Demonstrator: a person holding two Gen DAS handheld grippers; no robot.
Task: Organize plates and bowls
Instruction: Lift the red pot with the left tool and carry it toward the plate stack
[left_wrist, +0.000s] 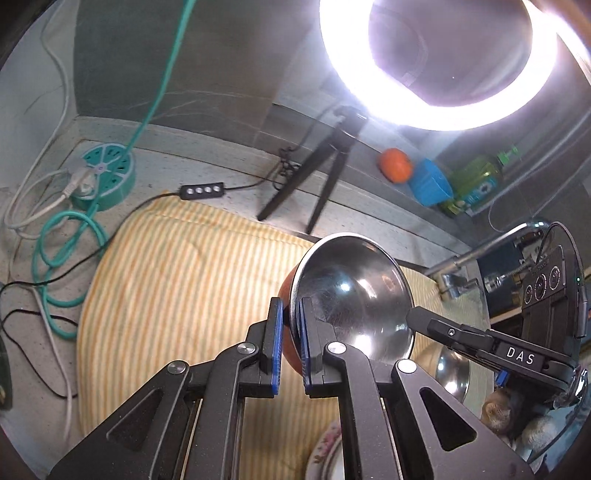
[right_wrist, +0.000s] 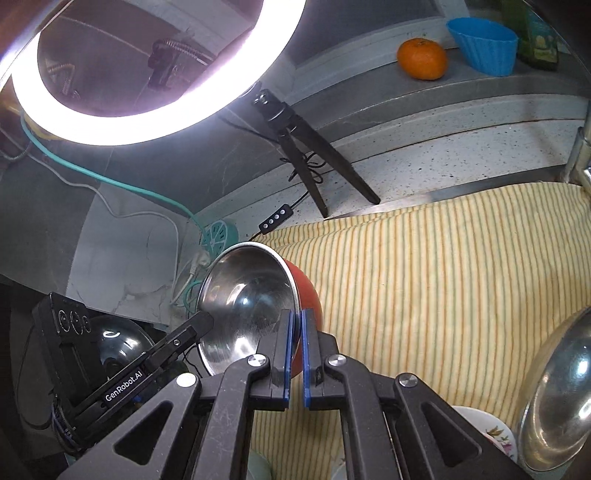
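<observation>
Both sets of tongs grip one bowl (left_wrist: 354, 295) — steel inside, red-orange outside — by opposite sides of its rim, and it hangs tilted in the air above the yellow striped cloth (left_wrist: 177, 280) that covers the tabletop (left_wrist: 207, 166). The left tongs (left_wrist: 291, 343) are pinched nearly shut on the rim, one blue pad inside the bowl and one against the red outer wall; in the same view the right tongs (left_wrist: 415, 317) reach in from the right edge and meet the far rim. From the right wrist the picture mirrors this: the right tongs (right_wrist: 295, 350) are closed on the rim nearest the camera, and the left tongs (right_wrist: 205, 321) hold the opposite edge. A second steel bowl (right_wrist: 557, 402) lies low at the right, beside a flowered plate (right_wrist: 495, 432) — only part of each shows. Behind the cloth a lit ring light (left_wrist: 436, 66) stands on a small black tripod (left_wrist: 317, 177). On the ledge at the back sit an orange (right_wrist: 422, 58) and a blue cup (right_wrist: 484, 44), and a teal round power strip (left_wrist: 105, 173) rests at the left with cables coiled around it.
</observation>
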